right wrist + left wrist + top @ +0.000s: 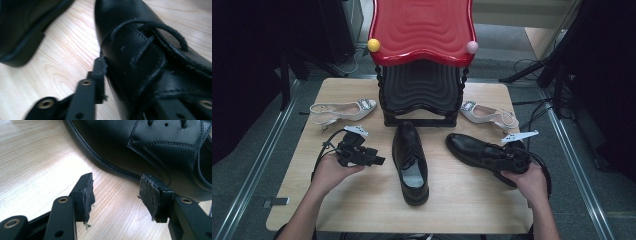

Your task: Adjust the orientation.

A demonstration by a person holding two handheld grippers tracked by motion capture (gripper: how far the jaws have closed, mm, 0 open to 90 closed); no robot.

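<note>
On the table, right gripper (507, 159) clasping laced shoe (477, 149), far jaw hidden, left gripper (116, 192) parted.

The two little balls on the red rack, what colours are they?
Yellow ball and pink ball, clearest in the high view.

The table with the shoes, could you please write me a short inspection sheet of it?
Surface: wooden table, bare at the front.
Job's things: two black lace-up shoes, centre shoe and right shoe.
Clutter: two pale slingback heels, beside a red-topped stand.
Grippers: left gripper open beside the centre shoe; right gripper closing on the right shoe's laced upper.
Cables: black loops trail from both grippers.
Surroundings: grey floor, dark stands.
</note>
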